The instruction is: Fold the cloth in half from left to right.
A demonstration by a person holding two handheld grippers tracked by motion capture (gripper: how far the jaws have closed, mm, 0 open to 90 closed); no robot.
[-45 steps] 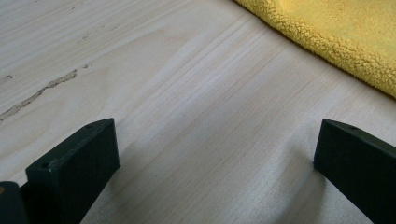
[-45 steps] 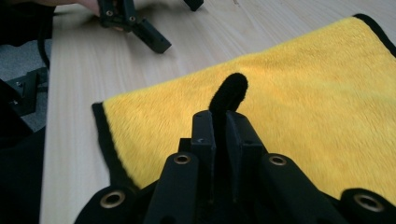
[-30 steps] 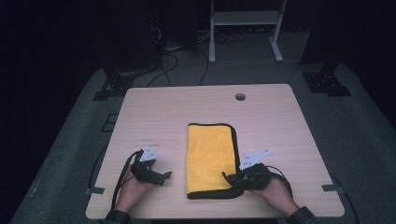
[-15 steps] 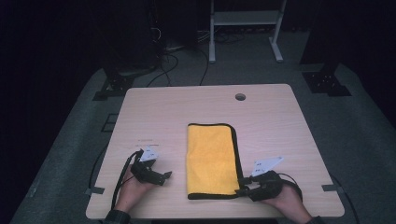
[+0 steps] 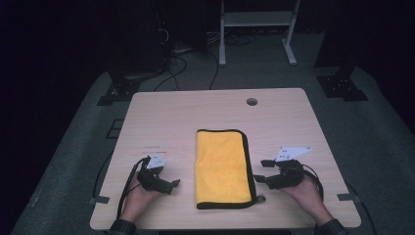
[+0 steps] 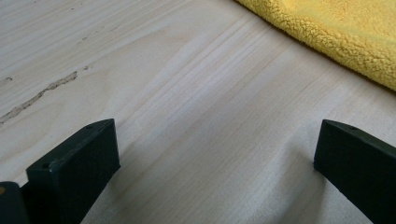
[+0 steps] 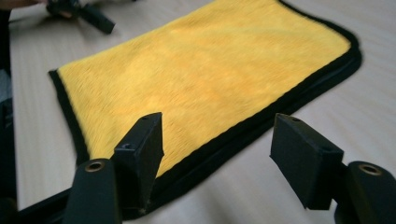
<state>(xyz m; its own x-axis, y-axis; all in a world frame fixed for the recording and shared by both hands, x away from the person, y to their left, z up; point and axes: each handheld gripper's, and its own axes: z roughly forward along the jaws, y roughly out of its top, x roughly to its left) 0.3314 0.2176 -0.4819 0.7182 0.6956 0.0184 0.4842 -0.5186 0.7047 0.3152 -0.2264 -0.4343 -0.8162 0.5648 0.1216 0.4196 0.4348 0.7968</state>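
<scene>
A folded yellow towel (image 5: 222, 169) with black edging lies flat on the wooden table (image 5: 171, 117), near its front edge. My left gripper (image 5: 172, 186) rests on the table to the towel's left, open, with bare wood between its jaws. In the left gripper view the towel's fluffy edge (image 6: 336, 32) shows at the upper right. My right gripper (image 5: 260, 171) hovers just right of the towel, open and pointing at it. In the right gripper view my right gripper (image 7: 219, 140) has its jaws straddling the towel's black border, and the towel (image 7: 201, 70) spreads out ahead.
A round cable hole (image 5: 252, 102) sits near the table's far edge. Beyond the table stand a white frame (image 5: 257, 19) and dark stands with cables on the grey floor. The left gripper (image 7: 88, 14) shows past the towel's far side in the right gripper view.
My right gripper drew back from the towel's near right edge toward the table front, then moved forward along the towel's right side. The left gripper and the towel stayed still.
</scene>
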